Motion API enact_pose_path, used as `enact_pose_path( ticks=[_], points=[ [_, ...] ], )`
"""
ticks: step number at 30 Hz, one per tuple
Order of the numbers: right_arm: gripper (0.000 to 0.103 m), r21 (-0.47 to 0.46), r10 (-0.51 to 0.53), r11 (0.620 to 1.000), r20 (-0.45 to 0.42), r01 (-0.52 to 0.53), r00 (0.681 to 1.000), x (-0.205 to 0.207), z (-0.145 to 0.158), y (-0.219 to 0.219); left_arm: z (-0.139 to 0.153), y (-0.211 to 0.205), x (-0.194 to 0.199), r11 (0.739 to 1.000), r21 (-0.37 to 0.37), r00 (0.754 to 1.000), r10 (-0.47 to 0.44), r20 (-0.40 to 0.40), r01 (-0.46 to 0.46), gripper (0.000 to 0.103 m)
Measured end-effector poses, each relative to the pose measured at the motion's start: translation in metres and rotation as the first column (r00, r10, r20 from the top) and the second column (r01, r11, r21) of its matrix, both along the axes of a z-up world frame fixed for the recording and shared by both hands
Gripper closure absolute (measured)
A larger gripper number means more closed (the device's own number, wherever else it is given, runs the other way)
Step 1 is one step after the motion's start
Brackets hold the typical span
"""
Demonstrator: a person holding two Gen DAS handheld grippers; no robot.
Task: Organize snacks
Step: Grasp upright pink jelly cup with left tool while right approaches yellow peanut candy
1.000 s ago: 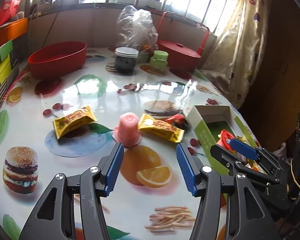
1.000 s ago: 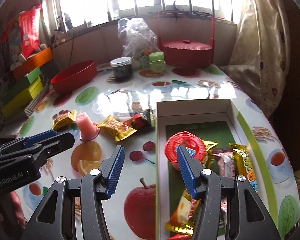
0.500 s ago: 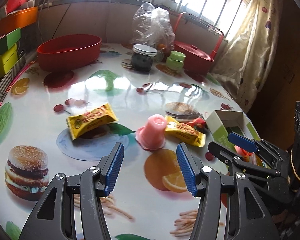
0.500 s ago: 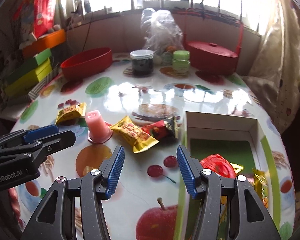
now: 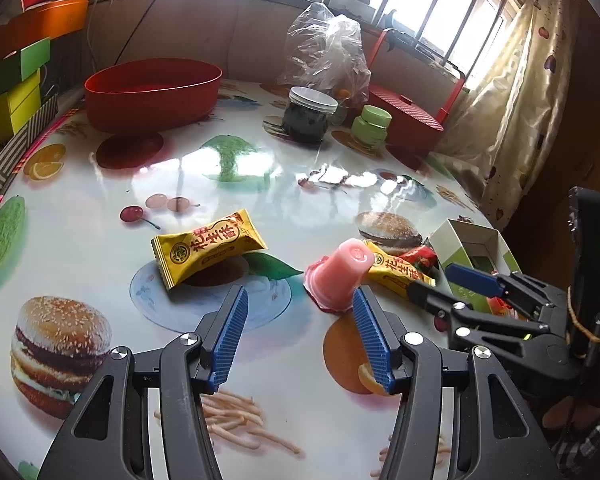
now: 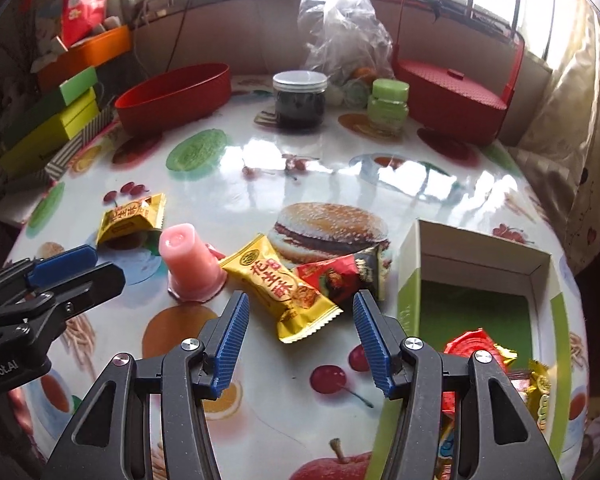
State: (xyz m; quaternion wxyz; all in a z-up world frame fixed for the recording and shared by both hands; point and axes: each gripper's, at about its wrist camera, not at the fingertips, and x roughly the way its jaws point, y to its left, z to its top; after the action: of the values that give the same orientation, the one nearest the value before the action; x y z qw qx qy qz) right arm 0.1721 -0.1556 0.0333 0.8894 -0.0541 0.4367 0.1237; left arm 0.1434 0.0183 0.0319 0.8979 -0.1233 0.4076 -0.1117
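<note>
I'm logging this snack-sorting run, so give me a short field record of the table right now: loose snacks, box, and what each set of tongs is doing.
loose snacks: pink jelly cup; yellow packet by the cup; red-black packet; second yellow packet, apart
box: green-lined box, open, snacks inside
left tongs: open, empty, above table between far packet and cup
right tongs: open, empty, over near yellow packet
table: glossy food-print cloth

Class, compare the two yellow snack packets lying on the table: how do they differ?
The left yellow packet lies alone, touching no other snack; the right yellow packet lies beside the pink jelly cup and overlaps the red packet. The right one lies nearer the open box. Both are sealed, with red lettering.
</note>
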Motion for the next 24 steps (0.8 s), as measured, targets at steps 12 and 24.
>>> enact_pose_path(
  ticks=[12, 24],
  points=[
    [0.049, -0.060, -0.008, 0.998, -0.022, 0.007, 1.000, 0.011, -0.016, 0.012, -0.001, -0.015, 0.020, 0.997, -0.043, 0.997, -0.071, -0.002, 0.071, 0.047],
    [0.061, -0.053, 0.017, 0.998, -0.048, -0.020, 0.999, 0.013, -0.018, 0.016, -0.007, -0.028, 0.039, 0.996, -0.031, 0.997, -0.082, -0.014, 0.082, 0.047]
  ],
)
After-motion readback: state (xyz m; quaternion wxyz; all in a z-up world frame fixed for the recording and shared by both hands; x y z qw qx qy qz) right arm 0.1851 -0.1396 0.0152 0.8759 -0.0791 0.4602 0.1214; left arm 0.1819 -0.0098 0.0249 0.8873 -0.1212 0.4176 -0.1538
